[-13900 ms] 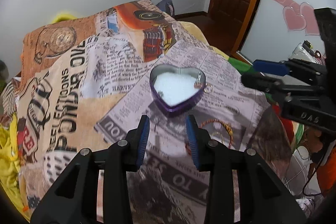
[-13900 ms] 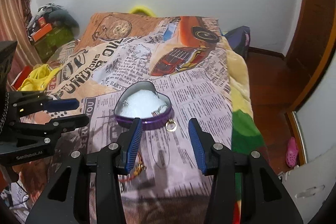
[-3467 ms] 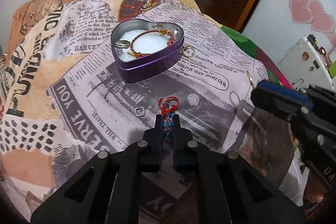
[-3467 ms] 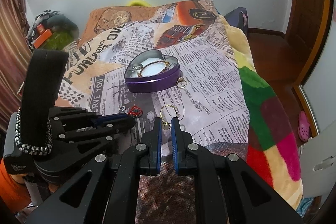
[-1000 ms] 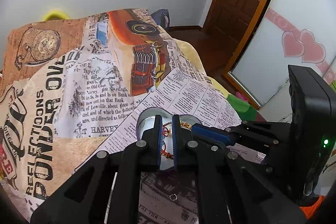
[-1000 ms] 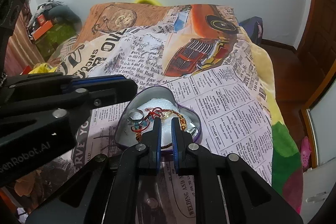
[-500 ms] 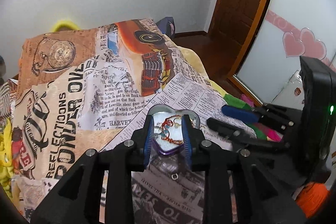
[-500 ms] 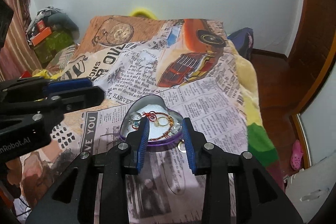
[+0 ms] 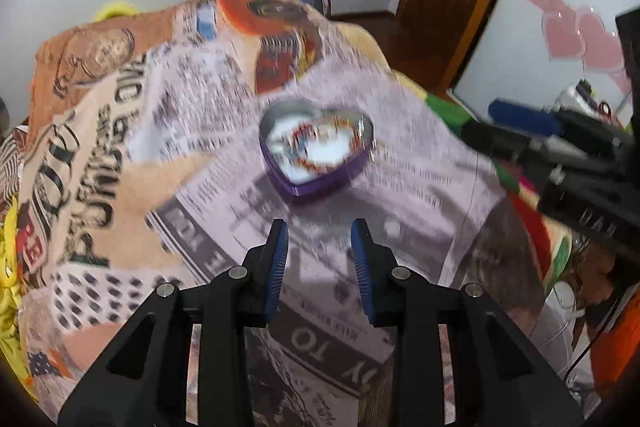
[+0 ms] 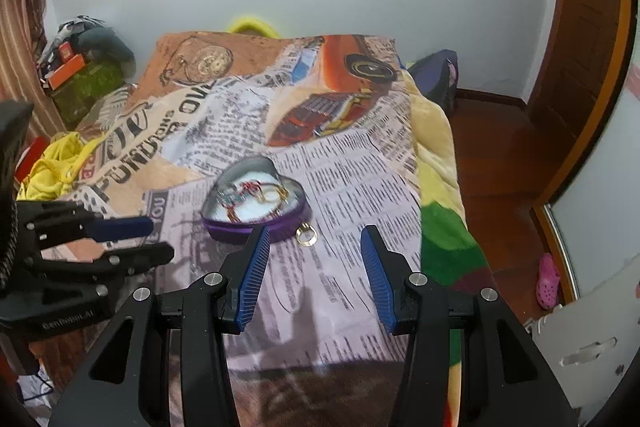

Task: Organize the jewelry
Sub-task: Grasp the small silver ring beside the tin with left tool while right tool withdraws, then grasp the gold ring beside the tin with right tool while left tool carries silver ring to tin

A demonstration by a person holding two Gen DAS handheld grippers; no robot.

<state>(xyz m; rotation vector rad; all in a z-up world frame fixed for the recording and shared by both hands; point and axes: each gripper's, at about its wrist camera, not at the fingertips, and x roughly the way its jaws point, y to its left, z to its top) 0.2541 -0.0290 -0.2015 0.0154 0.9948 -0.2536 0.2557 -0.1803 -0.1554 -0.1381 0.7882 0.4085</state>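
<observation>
Right wrist view | left gripper (image 10: pixel 156 241) at the left edge, fingers apart, holding nothing | purple heart tin (image 10: pixel 256 203) on the newspaper-print bedspread (image 10: pixel 360 187), bracelets (image 10: pixel 260 195) tangled inside | gold ring (image 10: pixel 306 235) on the bedspread just beside the tin | right gripper (image 10: pixel 312 267) hovering near, fingers wide apart, holding nothing.
</observation>
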